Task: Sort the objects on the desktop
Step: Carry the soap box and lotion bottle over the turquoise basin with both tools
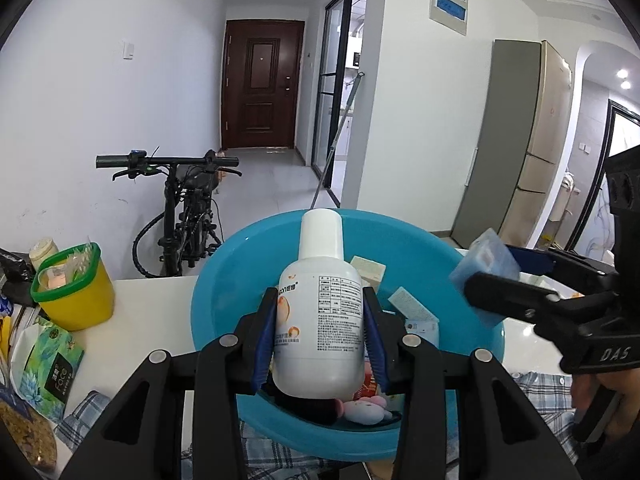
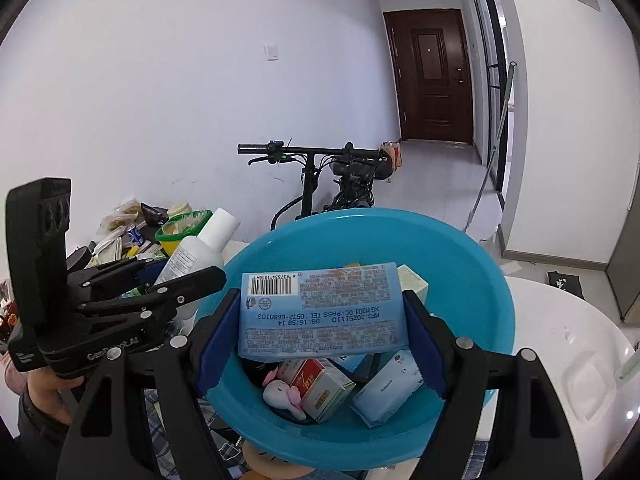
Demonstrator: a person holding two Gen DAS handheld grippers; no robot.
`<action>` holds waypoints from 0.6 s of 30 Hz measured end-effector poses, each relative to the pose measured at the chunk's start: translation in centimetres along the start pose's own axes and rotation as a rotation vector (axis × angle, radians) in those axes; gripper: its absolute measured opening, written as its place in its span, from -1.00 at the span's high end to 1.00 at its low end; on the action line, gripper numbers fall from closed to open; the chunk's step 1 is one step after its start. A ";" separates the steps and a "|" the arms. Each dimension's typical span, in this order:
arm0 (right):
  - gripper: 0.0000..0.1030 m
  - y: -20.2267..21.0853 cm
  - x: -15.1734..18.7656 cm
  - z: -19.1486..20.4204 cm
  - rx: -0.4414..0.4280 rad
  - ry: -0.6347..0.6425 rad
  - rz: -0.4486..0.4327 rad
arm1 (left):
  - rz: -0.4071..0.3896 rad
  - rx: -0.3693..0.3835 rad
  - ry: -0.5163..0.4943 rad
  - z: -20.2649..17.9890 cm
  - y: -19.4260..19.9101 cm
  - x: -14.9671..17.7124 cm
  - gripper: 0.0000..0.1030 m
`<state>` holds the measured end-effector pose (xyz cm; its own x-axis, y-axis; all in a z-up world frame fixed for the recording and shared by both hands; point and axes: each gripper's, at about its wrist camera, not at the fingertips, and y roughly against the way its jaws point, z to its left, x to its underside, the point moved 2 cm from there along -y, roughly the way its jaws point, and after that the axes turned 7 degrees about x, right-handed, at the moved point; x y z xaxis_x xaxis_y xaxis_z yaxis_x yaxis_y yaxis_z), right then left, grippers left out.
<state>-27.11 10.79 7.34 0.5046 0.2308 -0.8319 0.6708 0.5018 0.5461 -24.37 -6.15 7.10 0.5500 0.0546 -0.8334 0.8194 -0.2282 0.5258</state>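
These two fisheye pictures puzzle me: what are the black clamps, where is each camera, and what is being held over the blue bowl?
No robot here: a person carries a hand-held gripper in each hand, with a camera looking forward along its two fingers. The left wrist picture shows the left hand-held gripper clamped on a white bottle, held upright over the blue basin. The right wrist picture shows the right hand-held gripper holding a pale blue wipes pack over the same basin. Each camera also catches the other gripper at its edge. In the basin lie small boxes, a pink plush toy and another pale packet. The basin sits on a white table, beside a yellow tub and snack packets.
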 end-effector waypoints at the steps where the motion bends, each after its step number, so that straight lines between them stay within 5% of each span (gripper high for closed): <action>1: -0.48 0.0 0.0 -0.2 0.004 -0.003 0.000 | 0.002 0.003 0.003 0.1 -0.1 0.1 0.19; 18: -0.48 -0.9 0.3 -0.5 0.007 -0.015 0.023 | 0.031 -0.021 -0.021 0.2 -1.7 0.7 0.19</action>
<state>-27.89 10.83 6.57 0.5278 0.2293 -0.8178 0.6627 0.4911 0.5654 -25.38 -5.94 5.59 0.5716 0.0271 -0.8201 0.8055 -0.2087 0.5546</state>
